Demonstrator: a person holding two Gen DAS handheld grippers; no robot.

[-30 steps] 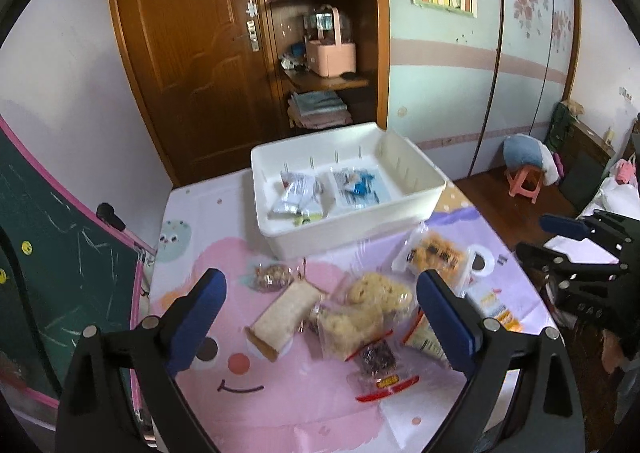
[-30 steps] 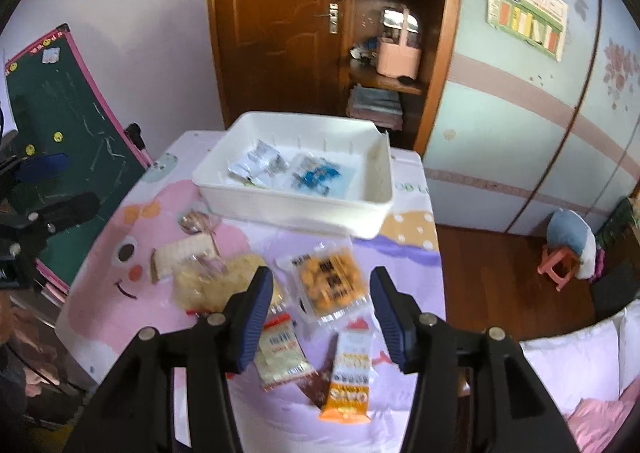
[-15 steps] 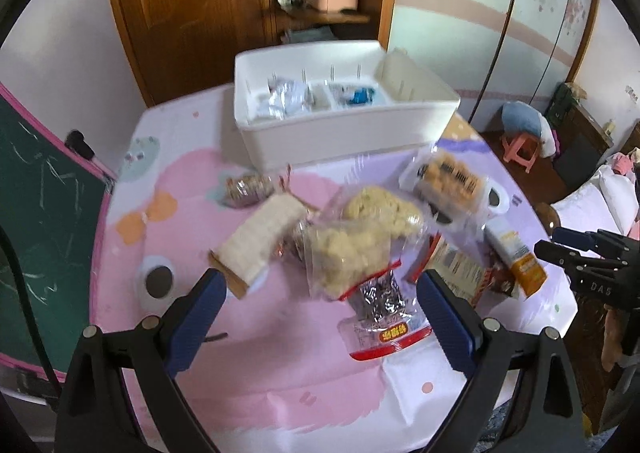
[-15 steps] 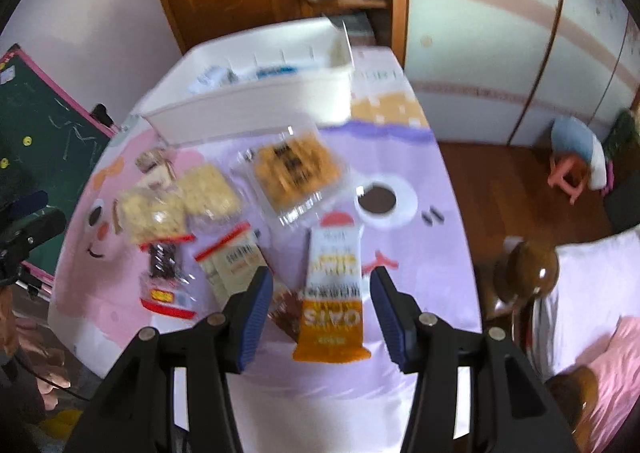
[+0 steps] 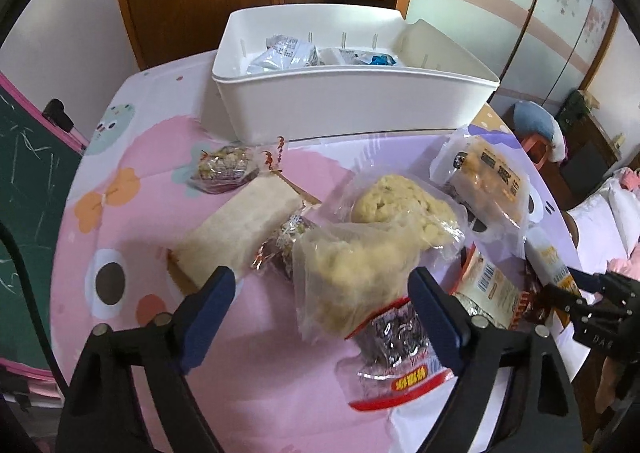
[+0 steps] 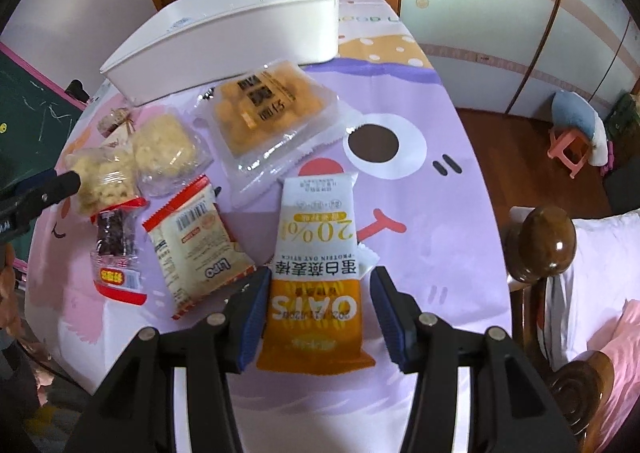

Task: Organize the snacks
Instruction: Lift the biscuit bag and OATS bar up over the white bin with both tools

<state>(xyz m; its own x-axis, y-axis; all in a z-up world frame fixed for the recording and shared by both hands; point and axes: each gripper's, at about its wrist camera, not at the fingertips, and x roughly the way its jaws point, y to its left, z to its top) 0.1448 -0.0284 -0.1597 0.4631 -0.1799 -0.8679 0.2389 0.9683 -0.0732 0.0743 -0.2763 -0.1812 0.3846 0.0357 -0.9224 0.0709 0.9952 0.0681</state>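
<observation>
A white bin point(image 5: 352, 101) stands at the table's far side with a couple of packets inside. Loose snacks lie in front of it. My left gripper point(image 5: 320, 297) is open, its jaws on either side of a clear bag of pale puffed snack point(image 5: 352, 273); a red-edged packet of dark pieces point(image 5: 400, 353) lies just below. My right gripper point(image 6: 318, 293) is open, its jaws on either side of the orange end of an oat bar packet point(image 6: 316, 253). In the right wrist view the bin point(image 6: 240, 25) is at the back.
Other packets: a beige bar point(image 5: 244, 229), a small nut packet point(image 5: 224, 169), a round puffed cake point(image 5: 404, 205), a tray of golden cookies point(image 6: 264, 109), a red-and-white cracker packet point(image 6: 196, 241). A chalkboard point(image 5: 24, 181) stands left; a wooden bedpost point(image 6: 540, 245) stands right.
Both grippers have come down and forward over the table. The left now straddles the puffed snack bag; the right now straddles the oat bar packet. Both stay open.
</observation>
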